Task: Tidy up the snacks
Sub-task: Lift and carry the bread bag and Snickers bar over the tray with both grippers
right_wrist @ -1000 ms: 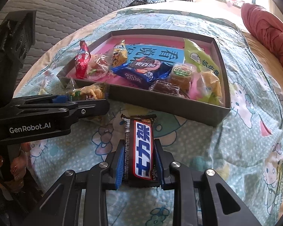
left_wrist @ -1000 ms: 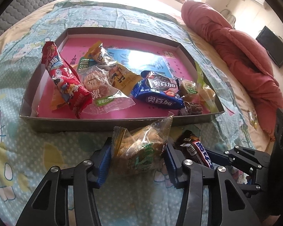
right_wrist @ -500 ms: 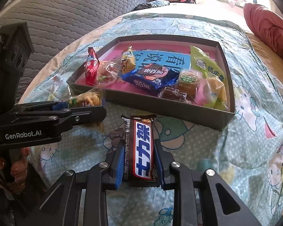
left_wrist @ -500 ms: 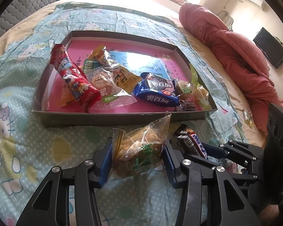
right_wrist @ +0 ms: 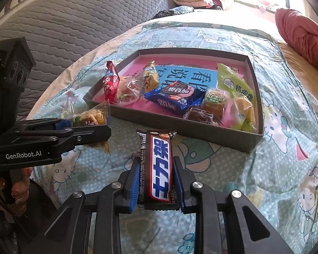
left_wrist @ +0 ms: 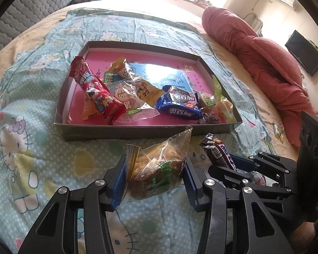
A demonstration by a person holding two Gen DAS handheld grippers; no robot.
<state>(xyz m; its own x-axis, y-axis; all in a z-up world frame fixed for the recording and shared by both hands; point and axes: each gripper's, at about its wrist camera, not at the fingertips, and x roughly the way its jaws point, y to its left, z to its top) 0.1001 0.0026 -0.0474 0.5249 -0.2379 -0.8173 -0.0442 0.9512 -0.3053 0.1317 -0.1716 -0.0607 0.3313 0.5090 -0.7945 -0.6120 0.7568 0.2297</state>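
The left claw [left_wrist: 153,177] is clamped on a crinkly clear snack bag [left_wrist: 159,167]; the right claw [right_wrist: 156,182] is clamped on a glossy chocolate bar [right_wrist: 160,165], both low in frame before the flat cardboard tray [right_wrist: 201,135] of wrapped snacks on the bed.

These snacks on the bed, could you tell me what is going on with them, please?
A person is sorting snacks with a gripper in each hand. The left gripper has its jaws shut on a clear pastry bag; the right gripper grips a chocolate bar. Both are held above the bedspread, short of the tray, which already holds several snacks.
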